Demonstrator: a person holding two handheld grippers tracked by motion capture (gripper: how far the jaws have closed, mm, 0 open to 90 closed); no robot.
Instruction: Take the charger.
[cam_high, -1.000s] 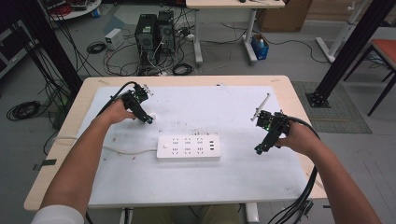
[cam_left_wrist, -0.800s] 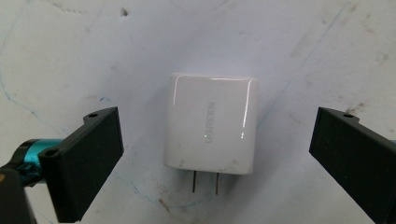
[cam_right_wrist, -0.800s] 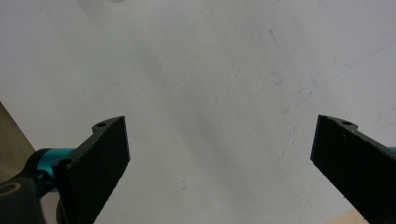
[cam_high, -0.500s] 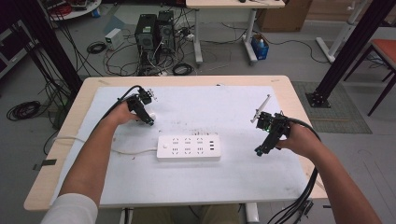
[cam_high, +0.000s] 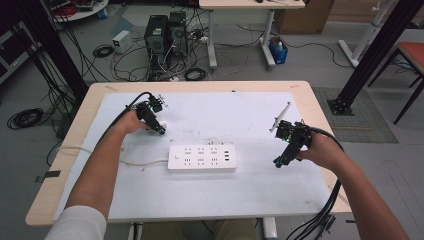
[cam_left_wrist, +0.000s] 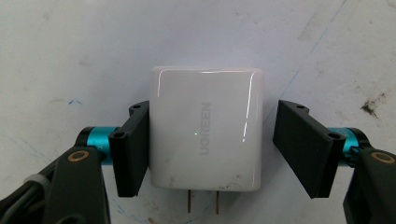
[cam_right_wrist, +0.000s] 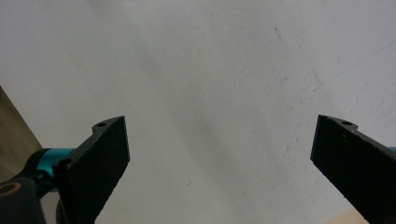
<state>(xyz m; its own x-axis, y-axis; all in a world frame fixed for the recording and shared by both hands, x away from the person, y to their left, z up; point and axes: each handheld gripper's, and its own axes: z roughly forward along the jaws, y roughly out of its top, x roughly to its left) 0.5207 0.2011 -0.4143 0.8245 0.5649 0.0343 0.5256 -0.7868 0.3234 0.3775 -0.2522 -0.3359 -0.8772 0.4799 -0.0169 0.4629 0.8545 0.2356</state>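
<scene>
A glossy white plastic UGREEN charger (cam_left_wrist: 205, 135), its smooth shell catching streaks of light, showed two coppery metal prongs (cam_left_wrist: 202, 202) and faint scuffs near its lower edge. It lay on a matt white table cover (cam_high: 215, 200), smudged and scratched, laid over a pale wood tabletop (cam_high: 80, 135). The left gripper (cam_left_wrist: 212, 147) had matt black plastic jaws and shiny teal metal fittings; the right gripper (cam_right_wrist: 219, 158) had jaws with finely ridged faces. The power strip (cam_high: 201, 158) looked like smooth white plastic.
</scene>
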